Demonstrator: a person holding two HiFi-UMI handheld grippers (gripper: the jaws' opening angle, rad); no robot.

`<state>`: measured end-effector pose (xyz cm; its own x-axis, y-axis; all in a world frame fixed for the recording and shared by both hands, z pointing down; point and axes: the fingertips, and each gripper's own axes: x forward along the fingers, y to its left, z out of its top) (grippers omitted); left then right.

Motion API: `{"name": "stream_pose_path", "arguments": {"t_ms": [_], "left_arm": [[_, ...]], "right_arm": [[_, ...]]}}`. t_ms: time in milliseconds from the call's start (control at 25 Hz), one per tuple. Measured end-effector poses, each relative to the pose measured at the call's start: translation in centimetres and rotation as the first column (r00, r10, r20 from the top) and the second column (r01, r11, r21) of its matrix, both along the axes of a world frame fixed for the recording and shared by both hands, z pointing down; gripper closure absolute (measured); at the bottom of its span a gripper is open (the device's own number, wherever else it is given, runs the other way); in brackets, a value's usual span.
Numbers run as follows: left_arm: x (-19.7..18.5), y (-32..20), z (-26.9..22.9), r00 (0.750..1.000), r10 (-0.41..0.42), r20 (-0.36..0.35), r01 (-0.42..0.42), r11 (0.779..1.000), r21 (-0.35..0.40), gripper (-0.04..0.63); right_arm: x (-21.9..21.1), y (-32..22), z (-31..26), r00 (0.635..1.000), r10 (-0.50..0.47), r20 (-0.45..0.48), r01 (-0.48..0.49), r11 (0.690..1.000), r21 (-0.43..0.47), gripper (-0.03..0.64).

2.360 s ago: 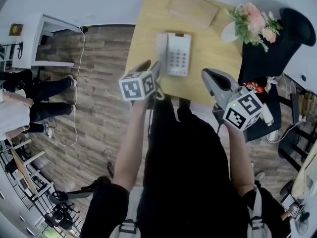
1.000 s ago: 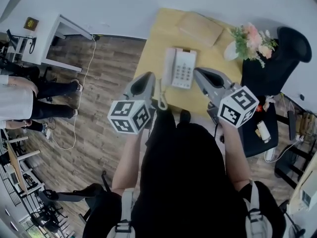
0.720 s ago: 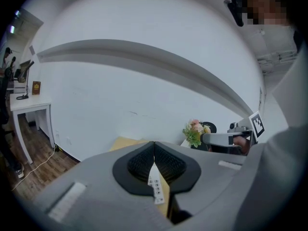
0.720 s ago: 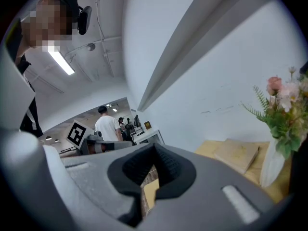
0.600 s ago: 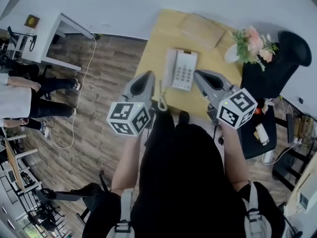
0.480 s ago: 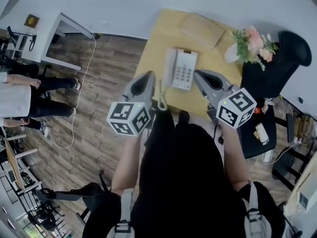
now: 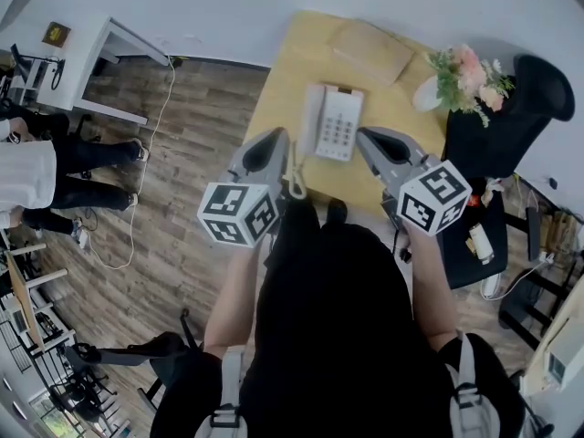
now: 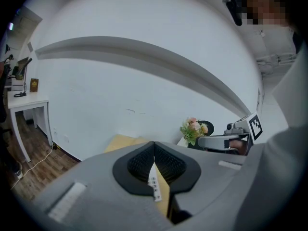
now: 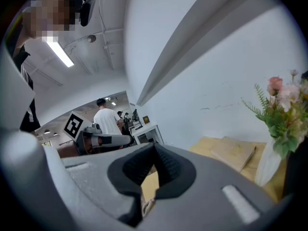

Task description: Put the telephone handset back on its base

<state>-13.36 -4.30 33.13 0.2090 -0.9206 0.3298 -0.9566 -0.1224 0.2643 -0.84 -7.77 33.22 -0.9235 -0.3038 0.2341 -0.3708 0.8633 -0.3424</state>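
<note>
Already the handset [image 7: 312, 117] appears to lie in its cradle, along the left side of the telephone base [image 7: 341, 124], on the wooden table [image 7: 290, 55]. Its long axis runs away from the person, parallel to the keypad. Whether it is fully seated I cannot tell from this height.

Both grippers hang at the table's near edge, one on each side of the phone's near end and clear of it. The left gripper [image 7: 273, 141] has its pads pressed together with nothing between them. The right gripper [image 7: 370, 140] is likewise closed and empty.

The handset lies just ahead of the left gripper's tip and a little to its right, so that hand is the nearer one if any nudge is needed. The coiled cord [image 7: 296, 182] loops over the table edge right beside that gripper. Judging by this, the task looks done or nearly so.
</note>
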Motion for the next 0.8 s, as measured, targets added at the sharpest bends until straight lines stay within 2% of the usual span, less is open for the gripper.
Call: {"name": "stream_pose_path", "arguments": {"t_ms": [800], "left_arm": [[-0.32,0.91,0.27,1.0,-0.009,0.003,0.009,1.0,-0.012,0.584]], "right_arm": [[-0.12,0.53,0.07,1.0,0.0,0.001,0.0,1.0,-0.001,0.615]]}}
